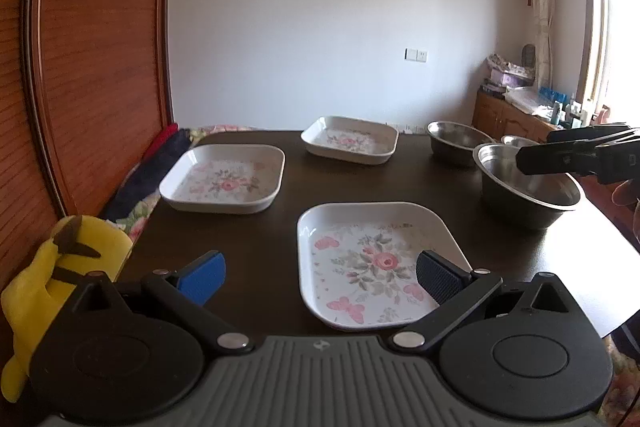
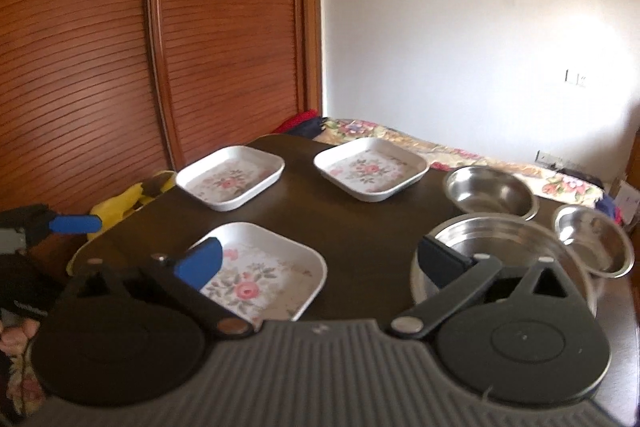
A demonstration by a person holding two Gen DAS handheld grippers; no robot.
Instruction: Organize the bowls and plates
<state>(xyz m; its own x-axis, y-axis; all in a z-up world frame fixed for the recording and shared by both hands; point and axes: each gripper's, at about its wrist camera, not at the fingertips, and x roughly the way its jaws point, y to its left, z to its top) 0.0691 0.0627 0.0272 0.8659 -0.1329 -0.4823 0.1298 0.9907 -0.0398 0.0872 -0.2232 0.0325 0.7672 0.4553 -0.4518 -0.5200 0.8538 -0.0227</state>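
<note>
Nearest the left gripper, whose jaws are spread with nothing between them, a flowered plate lies by the near edge of the table; two more plates sit toward the far left corner and far edge. Rightward stand three steel bowls; the right gripper, also spread and holding nothing, hovers by the largest bowl. Stacking seems not yet begun; next comes closing on a rim. No writing is readable.
</note>
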